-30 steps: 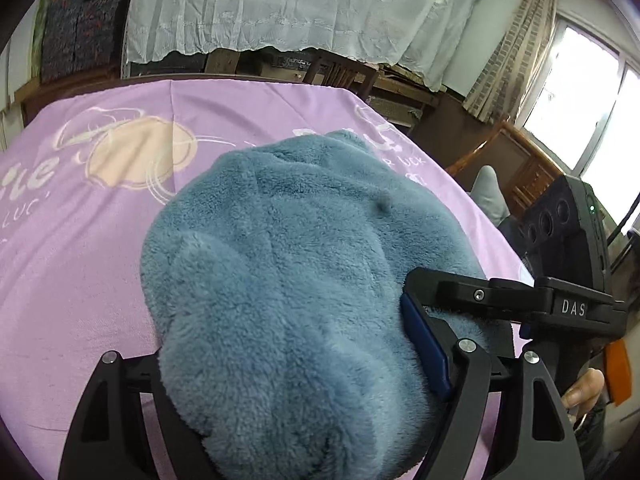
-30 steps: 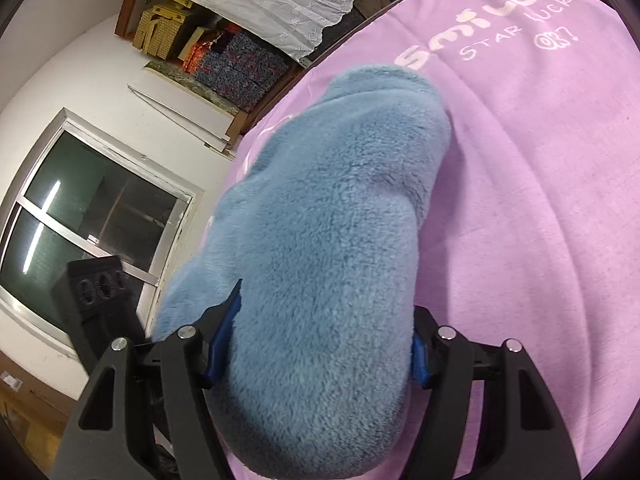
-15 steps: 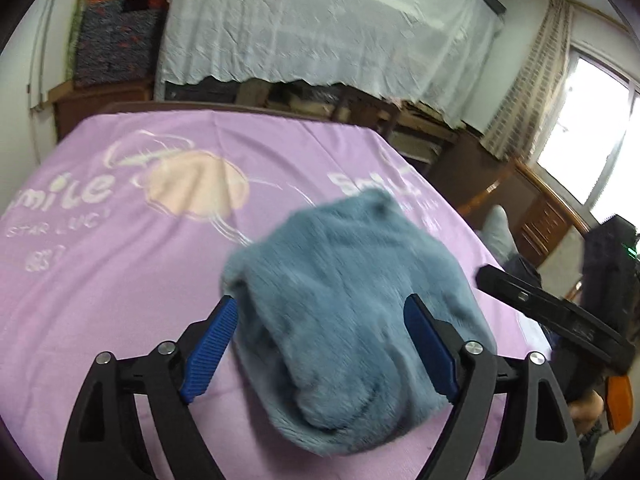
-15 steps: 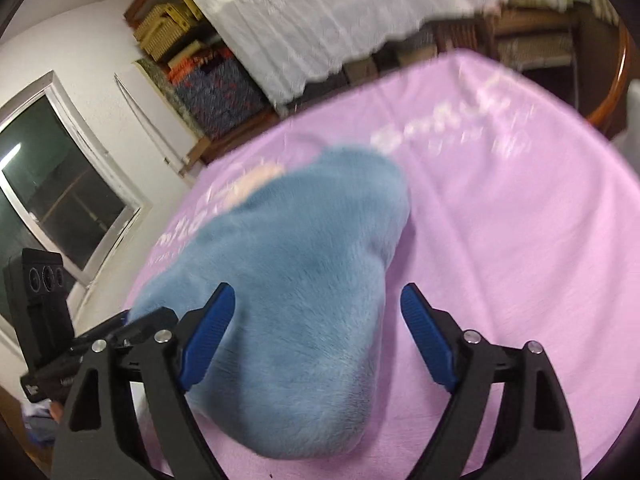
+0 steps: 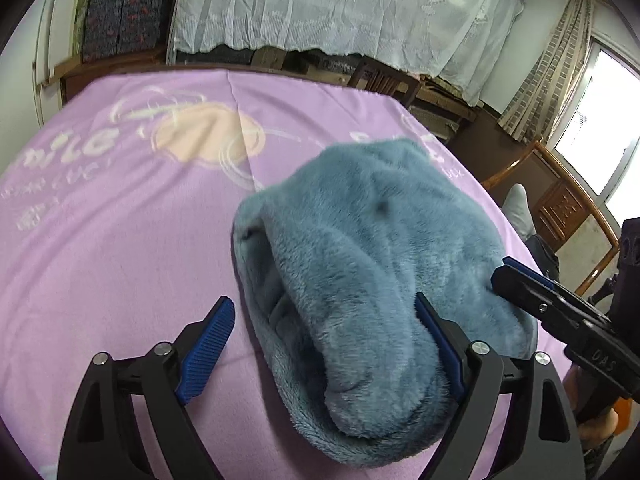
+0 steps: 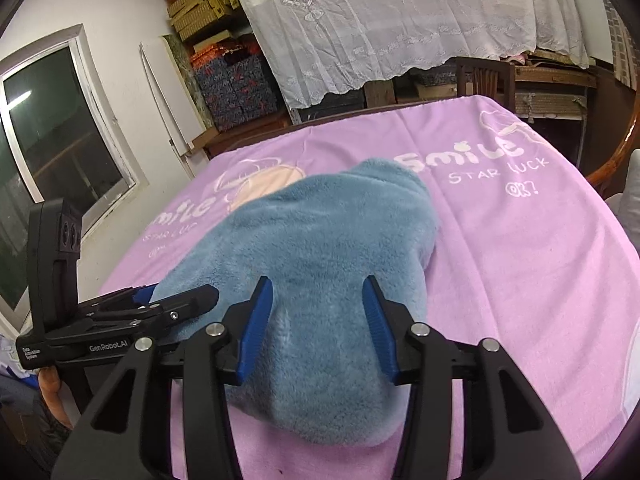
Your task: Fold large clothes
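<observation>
A folded blue fleece garment lies bundled on a purple blanket, with both grippers over its near end.

The fleece garment (image 5: 372, 264) sits as a thick rounded bundle toward the right side of the purple blanket (image 5: 120, 240), its open layered edge facing left in the left wrist view. The left gripper (image 5: 324, 336) has just been opening: its jaws stand wide, the left pad clear over bare blanket, the right pad against the bundle's side, gripping nothing. The right gripper (image 6: 318, 322) has just been closing to a half-wide gap above the bundle's near end; its pads (image 6: 256, 320) look clear of the pile, holding nothing. Beyond the blanket's far edge hangs a white lace cloth (image 6: 400, 28), with a window (image 6: 52, 152) at the left.
</observation>
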A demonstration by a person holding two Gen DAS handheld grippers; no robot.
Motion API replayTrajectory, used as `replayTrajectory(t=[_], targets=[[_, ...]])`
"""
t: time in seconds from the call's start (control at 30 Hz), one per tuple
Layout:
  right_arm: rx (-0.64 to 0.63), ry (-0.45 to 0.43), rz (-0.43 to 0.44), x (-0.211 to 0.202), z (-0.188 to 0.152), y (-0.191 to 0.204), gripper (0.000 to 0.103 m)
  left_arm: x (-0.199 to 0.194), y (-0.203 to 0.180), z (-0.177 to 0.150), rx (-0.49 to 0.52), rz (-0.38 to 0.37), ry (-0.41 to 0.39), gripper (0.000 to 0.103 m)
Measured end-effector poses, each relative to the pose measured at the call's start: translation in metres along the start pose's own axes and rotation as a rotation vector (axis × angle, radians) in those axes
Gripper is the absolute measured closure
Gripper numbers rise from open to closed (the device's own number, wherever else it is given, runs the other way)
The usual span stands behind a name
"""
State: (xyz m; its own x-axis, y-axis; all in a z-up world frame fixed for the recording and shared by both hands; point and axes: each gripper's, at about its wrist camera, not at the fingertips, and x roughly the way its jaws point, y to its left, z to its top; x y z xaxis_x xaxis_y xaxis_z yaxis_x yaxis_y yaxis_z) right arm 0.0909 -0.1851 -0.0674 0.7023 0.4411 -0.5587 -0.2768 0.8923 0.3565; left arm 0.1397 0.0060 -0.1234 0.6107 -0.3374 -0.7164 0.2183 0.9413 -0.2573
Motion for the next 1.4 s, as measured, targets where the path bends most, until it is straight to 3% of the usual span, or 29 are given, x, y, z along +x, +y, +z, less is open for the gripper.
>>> replayTrajectory(t=[0.13,0.53,0.6,0.73,0.93,1.17,1.4], targets=[[-0.007,0.033,-0.017,0.008,-0.012,-0.01,0.059,0.006,0.004,-0.007,-0.022,-0.032,0.019,0.009],[-0.015,0.012,-0.034,0.007,-0.024,-0.016,0.057,-0.008,-0.002,-0.011,-0.025,0.013,-0.001,0.008],[-0.012,0.01,-0.04,0.003,-0.024,-0.014,0.053,-0.02,-0.011,-0.016,0.009,0.063,-0.034,0.009],[-0.001,0.019,-0.049,-0.013,-0.027,-0.008,0.026,-0.046,-0.028,-0.024,0.09,0.166,-0.104,0.01],[0.016,0.033,-0.079,-0.034,-0.032,0.0,0.019,-0.079,-0.043,-0.037,0.123,0.178,-0.162,0.006],[-0.011,-0.076,-0.076,-0.088,-0.028,0.023,0.007,-0.12,-0.063,-0.045,0.146,0.197,-0.266,0.004],[-0.067,-0.176,-0.081,-0.131,-0.026,0.047,0.005,-0.149,-0.077,-0.049,0.185,0.24,-0.341,0.004]])
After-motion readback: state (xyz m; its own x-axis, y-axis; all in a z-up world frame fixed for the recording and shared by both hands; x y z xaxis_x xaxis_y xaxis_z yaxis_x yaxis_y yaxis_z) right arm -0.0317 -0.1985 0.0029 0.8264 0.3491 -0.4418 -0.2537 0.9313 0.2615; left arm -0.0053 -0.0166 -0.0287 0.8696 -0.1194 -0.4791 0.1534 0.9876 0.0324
